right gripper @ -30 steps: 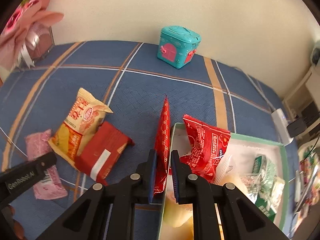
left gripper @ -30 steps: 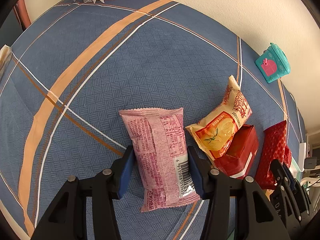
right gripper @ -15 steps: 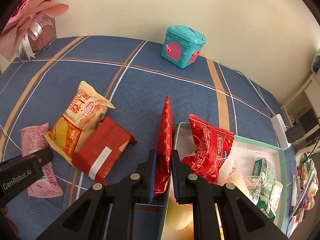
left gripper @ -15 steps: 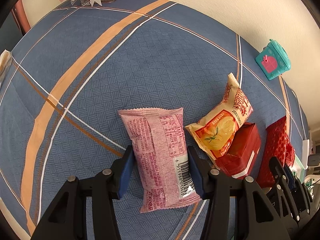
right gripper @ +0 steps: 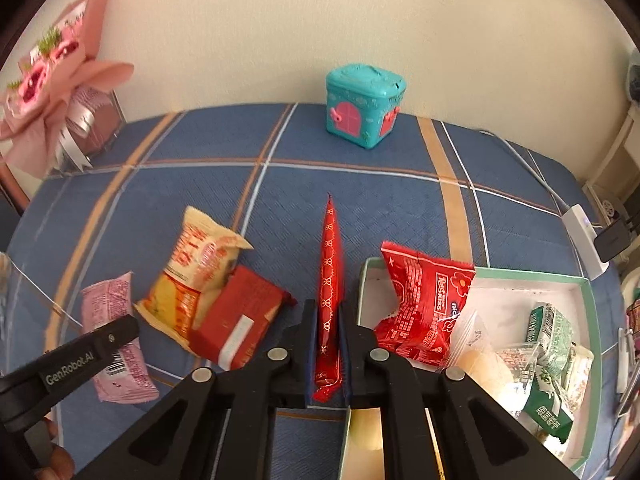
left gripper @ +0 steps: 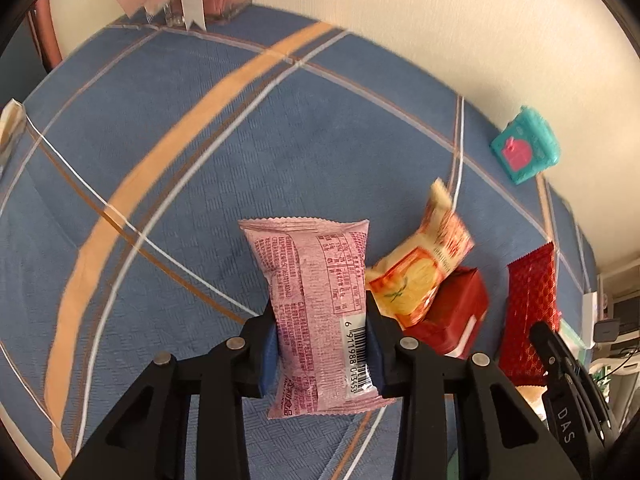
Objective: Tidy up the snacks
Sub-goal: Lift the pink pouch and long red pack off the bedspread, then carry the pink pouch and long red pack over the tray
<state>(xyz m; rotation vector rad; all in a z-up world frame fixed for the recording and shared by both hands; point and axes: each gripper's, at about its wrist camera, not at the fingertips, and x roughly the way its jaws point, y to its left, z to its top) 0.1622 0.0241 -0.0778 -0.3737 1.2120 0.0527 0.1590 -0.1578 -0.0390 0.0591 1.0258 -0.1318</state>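
Left gripper [left gripper: 320, 344] has closed on pink packet [left gripper: 316, 312].

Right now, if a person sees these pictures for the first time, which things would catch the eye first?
Probably the two held snacks: the left gripper pinches a pink packet by its sides, and the right gripper holds a thin red packet edge-on, beside the green-rimmed tray of snacks. Next comes the turquoise toy house by the wall at the far edge of the blue plaid cloth.

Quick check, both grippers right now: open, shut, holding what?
Left gripper: shut on the pink snack packet.
Right gripper: shut on the red patterned packet.
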